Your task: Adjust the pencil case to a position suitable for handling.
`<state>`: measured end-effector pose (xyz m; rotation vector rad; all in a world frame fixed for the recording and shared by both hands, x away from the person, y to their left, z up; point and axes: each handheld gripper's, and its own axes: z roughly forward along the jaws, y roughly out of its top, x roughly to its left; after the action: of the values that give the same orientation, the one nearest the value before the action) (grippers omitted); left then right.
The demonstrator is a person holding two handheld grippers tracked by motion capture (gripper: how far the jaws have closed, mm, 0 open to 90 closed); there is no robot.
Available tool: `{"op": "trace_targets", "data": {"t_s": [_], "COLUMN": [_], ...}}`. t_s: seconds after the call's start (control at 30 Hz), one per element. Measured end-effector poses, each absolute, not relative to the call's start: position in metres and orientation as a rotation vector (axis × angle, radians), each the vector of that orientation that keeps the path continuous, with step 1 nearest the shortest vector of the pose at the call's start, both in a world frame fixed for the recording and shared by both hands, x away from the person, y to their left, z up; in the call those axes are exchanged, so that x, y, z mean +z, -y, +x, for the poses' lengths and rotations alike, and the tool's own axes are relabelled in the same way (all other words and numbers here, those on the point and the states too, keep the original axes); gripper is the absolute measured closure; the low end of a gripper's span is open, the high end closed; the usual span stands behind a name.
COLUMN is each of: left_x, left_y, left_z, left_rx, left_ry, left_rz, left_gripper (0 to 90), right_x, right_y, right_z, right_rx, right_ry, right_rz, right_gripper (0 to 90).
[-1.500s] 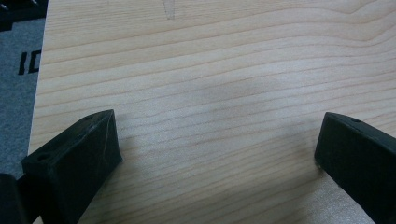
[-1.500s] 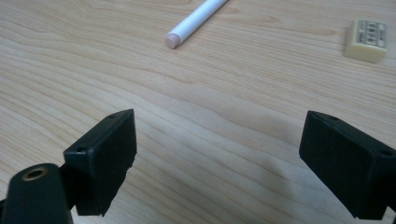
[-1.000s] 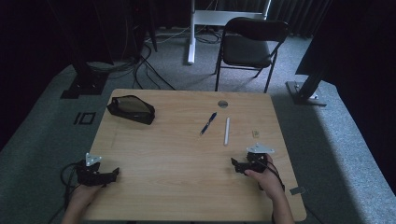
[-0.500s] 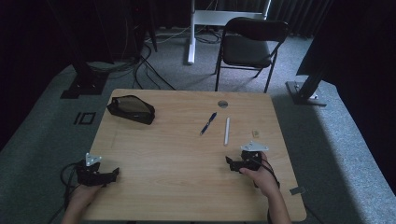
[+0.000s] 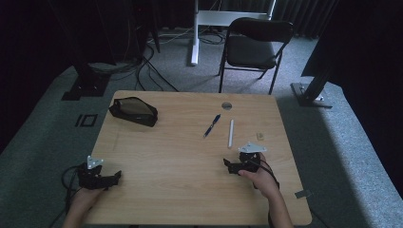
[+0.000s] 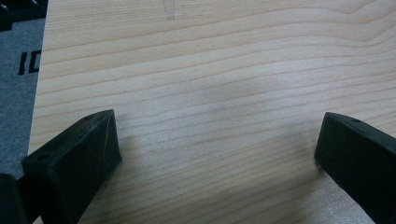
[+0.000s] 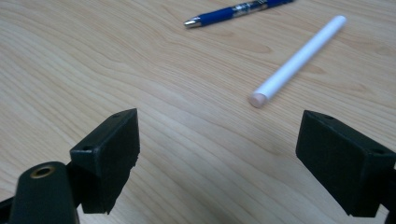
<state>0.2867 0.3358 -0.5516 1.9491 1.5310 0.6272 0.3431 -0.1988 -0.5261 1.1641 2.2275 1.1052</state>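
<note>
My right gripper (image 7: pixel 217 154) gapes wide, holding nothing; the white stick (image 7: pixel 299 59) lies at one o'clock, the blue pen (image 7: pixel 236 12) at twelve. My left gripper (image 6: pixel 215 154) gapes empty too. The black pouch's (image 5: pixel 133 111) contents are hidden.

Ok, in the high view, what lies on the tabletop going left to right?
Left gripper → black pouch → blue pen → white stick → right gripper → small tan piece.
</note>
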Motion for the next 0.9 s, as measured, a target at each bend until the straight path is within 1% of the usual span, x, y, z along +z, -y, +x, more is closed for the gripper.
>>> {"op": "trace_targets", "data": {"t_s": [0.9], "left_x": [-0.552], "left_y": [-0.336], "left_z": [0.287], "left_rx": [0.627], "left_ry": [-1.53], "left_rz": [1.949], "left_gripper": [0.1], "right_x": [-0.514], "right_y": [0.158], "right_z": [0.361], "right_rx": [1.197], "right_ry": [-2.25], "right_rz": [1.066], "right_gripper": [13.7]}}
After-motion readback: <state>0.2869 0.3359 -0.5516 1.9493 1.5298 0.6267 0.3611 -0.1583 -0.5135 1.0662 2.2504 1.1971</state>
